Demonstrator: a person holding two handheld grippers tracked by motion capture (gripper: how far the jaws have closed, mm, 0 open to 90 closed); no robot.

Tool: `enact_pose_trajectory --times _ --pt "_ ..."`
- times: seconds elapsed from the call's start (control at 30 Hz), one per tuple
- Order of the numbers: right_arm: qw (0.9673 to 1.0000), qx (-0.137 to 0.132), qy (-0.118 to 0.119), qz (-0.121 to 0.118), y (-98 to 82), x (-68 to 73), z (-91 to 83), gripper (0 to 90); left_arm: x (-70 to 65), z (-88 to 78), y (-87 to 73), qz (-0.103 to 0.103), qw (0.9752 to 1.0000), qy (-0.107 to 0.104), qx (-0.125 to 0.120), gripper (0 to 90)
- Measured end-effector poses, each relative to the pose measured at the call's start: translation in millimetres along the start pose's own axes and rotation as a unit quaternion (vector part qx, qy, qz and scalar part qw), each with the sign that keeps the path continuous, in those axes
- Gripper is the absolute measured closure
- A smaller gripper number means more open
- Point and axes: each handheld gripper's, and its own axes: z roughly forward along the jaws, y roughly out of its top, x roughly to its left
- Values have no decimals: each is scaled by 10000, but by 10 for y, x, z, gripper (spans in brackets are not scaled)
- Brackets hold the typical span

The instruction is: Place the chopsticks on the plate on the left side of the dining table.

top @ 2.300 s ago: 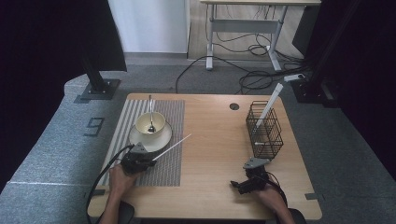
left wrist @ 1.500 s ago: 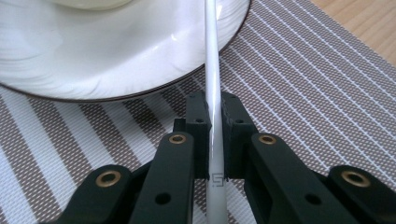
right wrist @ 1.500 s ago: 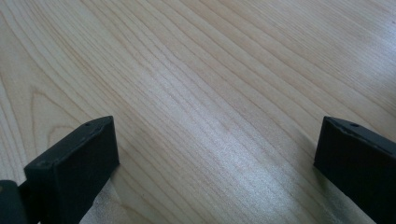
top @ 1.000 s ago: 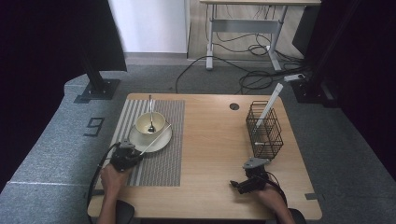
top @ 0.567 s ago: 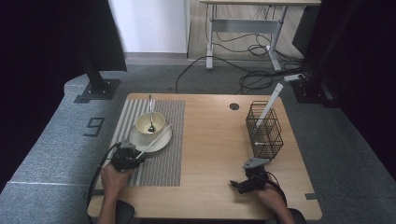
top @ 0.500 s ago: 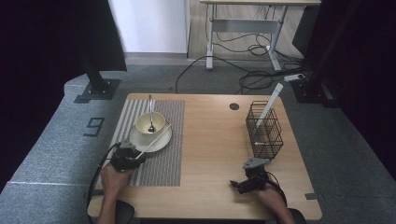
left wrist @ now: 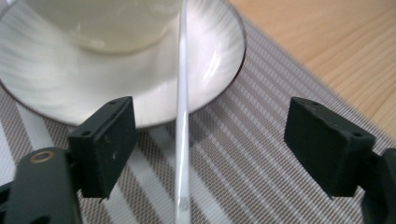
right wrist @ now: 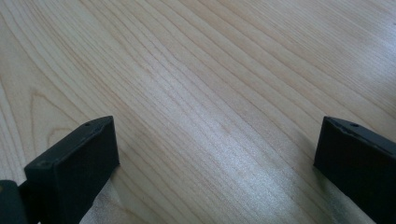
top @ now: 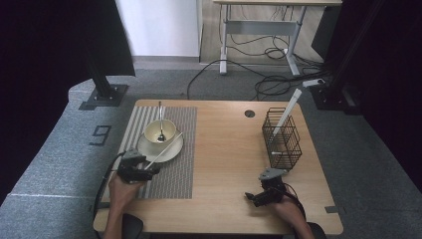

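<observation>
Lying between open left tongs (left wrist: 208, 149) — white stick (left wrist: 182, 116), untouched.

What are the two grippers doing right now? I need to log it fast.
Left gripper: jaws just opened; white stick lies free between them, leaning on the saucer.
Right gripper: open, holding nothing, over the table.

A lab: black curtains (top: 45, 59), floor cables (top: 259, 84), camera stand (top: 102, 92).
</observation>
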Motion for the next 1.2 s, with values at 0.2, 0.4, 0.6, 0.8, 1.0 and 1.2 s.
enact_pose_trajectory --times 0.2,0.4,0.6,0.8,1.0,1.2 --pt "10000 1 0 -1 0 0 0 0 -38 -7 18 -27 9996 -179 -214 74" --pt "10000 1 0 0 0 0 0 0 -142 42 56 154 9994 -181 -242 0" --pt "10000 0 0 -1 0 0 0 0 -221 113 81 245 9989 -348 -190 0" --pt "10000 0 0 -2 0 0 0 0 -301 177 79 345 9979 -416 -347 0" --pt "10000 -1 1 -1 0 0 0 0 -330 224 70 367 9981 -355 -333 0" --pt "10000 5 5 -7 3 -1 2 0 -337 294 55 385 9986 -322 -176 0"
